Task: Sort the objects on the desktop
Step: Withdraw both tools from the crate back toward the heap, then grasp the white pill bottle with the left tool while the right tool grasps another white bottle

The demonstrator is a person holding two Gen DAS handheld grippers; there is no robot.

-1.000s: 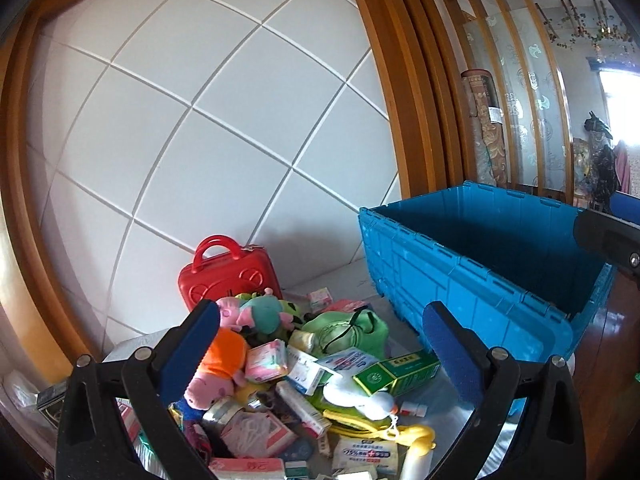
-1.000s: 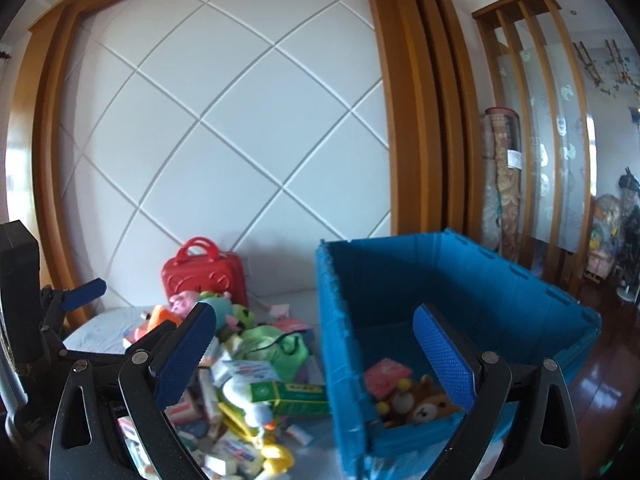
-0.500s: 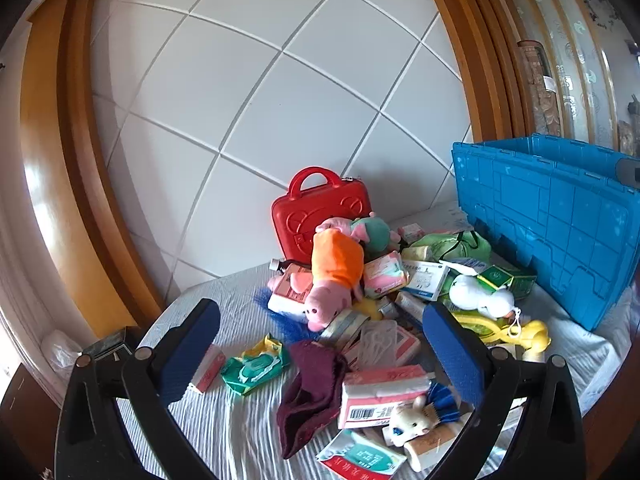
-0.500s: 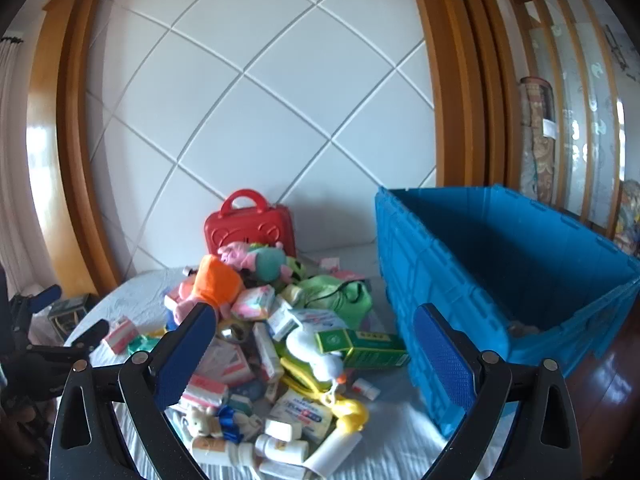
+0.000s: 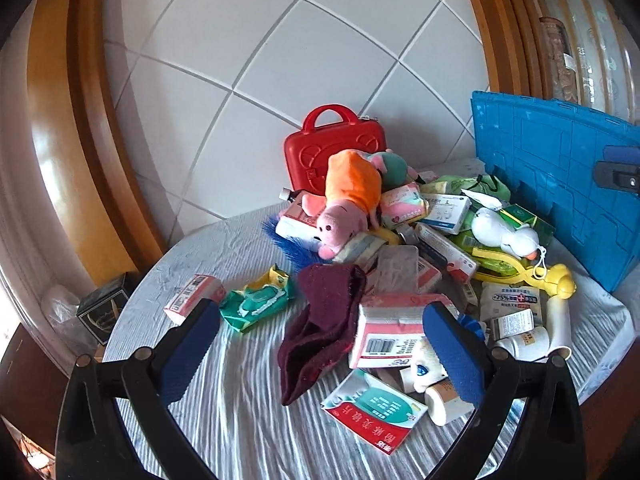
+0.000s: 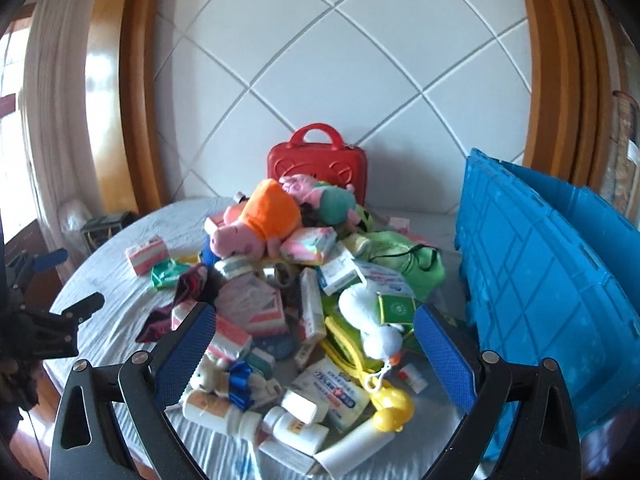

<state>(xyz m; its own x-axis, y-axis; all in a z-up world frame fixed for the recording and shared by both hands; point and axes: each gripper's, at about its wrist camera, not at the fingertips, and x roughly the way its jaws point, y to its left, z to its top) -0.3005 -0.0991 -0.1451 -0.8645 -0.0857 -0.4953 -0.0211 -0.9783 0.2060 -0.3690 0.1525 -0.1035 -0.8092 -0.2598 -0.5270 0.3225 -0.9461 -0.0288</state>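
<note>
A heap of small items covers the round table [image 5: 224, 420]: a pink pig plush in orange [image 5: 348, 200] [image 6: 260, 220], a dark red cloth [image 5: 324, 320], a pink tissue pack [image 5: 392, 332], a green wipes pack [image 5: 256, 300], a white duck plush [image 5: 504, 232] [image 6: 368, 316], medicine boxes and white bottles [image 6: 292, 420]. My left gripper [image 5: 320, 352] hangs open over the cloth and the tissue pack, holding nothing. My right gripper [image 6: 316, 356] is open above the near side of the heap, empty. The left gripper [image 6: 52, 320] also shows at the left edge of the right wrist view.
A red toy suitcase [image 5: 336, 148] [image 6: 320, 168] stands behind the heap against the white tiled wall. A large blue crate [image 5: 560, 184] [image 6: 560, 292] stands at the table's right side. A dark box [image 5: 104, 308] sits beyond the table's left edge.
Both views have swung left and down, from the blue crate toward the heap. The crate's inside has left view. Both grippers stay open and empty.
</note>
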